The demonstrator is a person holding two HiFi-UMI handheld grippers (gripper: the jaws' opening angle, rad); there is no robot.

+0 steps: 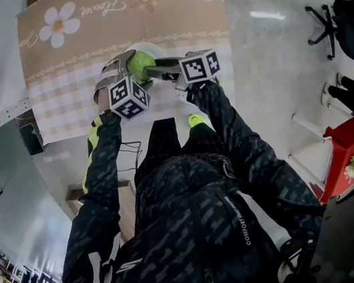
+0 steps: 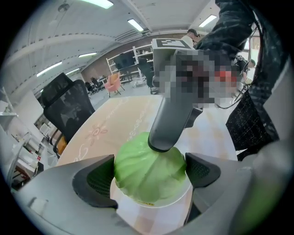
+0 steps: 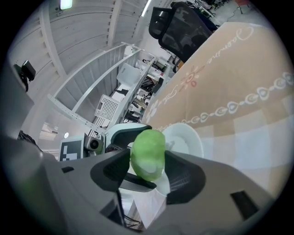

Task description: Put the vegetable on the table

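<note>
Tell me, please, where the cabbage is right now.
The cabbage is clamped in the right gripper, at the white bowl toward the near edge of the table, upper centre in the head view; the left gripper flanks it.

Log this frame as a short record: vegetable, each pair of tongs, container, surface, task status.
vegetable: cabbage, green, whole
right tongs: shut on cabbage
left tongs: either side of bowl, seemingly gripping it
container: white bowl, cabbage in or just above it; cannot tell which
surface: table, beige floral cloth
status: cabbage not yet on table
</note>
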